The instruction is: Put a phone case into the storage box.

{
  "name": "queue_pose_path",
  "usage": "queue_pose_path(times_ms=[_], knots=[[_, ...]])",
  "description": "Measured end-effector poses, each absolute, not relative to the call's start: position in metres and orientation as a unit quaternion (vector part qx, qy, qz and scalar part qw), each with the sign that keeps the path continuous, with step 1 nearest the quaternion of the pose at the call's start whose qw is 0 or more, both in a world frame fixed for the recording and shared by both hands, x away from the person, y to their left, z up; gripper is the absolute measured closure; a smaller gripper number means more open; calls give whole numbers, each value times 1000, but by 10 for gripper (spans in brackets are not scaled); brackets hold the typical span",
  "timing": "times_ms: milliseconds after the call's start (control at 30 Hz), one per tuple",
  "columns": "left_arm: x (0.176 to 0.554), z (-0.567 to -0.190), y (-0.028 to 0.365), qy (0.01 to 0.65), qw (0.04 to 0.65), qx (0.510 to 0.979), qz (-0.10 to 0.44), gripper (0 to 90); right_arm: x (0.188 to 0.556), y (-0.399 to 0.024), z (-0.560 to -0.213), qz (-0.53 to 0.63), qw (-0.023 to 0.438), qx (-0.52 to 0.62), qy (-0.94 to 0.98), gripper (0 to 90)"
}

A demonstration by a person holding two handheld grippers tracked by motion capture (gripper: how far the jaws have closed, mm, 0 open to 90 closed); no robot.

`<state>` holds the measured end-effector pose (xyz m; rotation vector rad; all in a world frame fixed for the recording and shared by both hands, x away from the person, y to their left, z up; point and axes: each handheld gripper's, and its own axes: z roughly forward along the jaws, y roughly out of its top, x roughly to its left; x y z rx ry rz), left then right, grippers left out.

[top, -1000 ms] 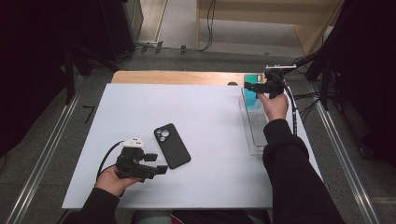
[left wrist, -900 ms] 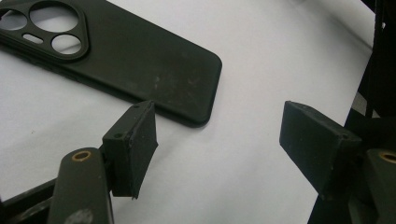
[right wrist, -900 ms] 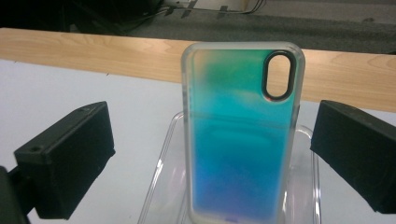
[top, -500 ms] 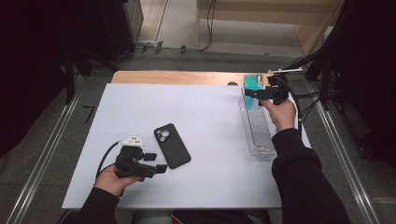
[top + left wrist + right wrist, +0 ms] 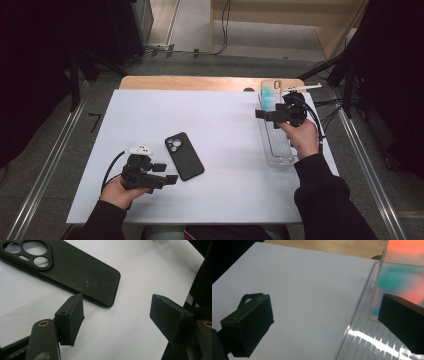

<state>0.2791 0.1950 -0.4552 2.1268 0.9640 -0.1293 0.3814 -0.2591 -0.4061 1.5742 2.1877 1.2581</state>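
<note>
My left gripper [image 5: 167,174] rests near the bench's [image 5: 225,125] near-left corner, its fingers [image 5: 71,315] spread wide with nothing between them — the black phone case [image 5: 184,156] lies flat just beyond their tips, camera cutouts toward the far edge. My right gripper [image 5: 264,114] hovers at the right edge over the clear ribbed tray [image 5: 278,150], fingers [image 5: 249,320] wide and empty — a teal-and-orange case [image 5: 270,94] stands at the tray's far end.

White rectangular tabletop [image 5: 215,115] with a light wooden strip [image 5: 200,82] at its far edge; grey floor [image 5: 60,155], metal floor rails [image 5: 47,172], black cables [image 5: 220,30], dark surroundings.
</note>
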Motion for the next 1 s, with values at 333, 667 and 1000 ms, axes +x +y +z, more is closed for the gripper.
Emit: queue_pose_path(times_ms=[333, 667, 1000], knots=[[280, -454, 196, 382, 392, 835, -56, 278, 355, -250, -403, 426, 68, 493, 755, 0], [281, -452, 198, 383, 393, 834, -60, 277, 330, -236, -409, 435, 45, 451, 778, 0], [280, -451, 200, 381, 398, 832, -60, 278, 299, -232, -418, 438, 34, 418, 796, 64]])
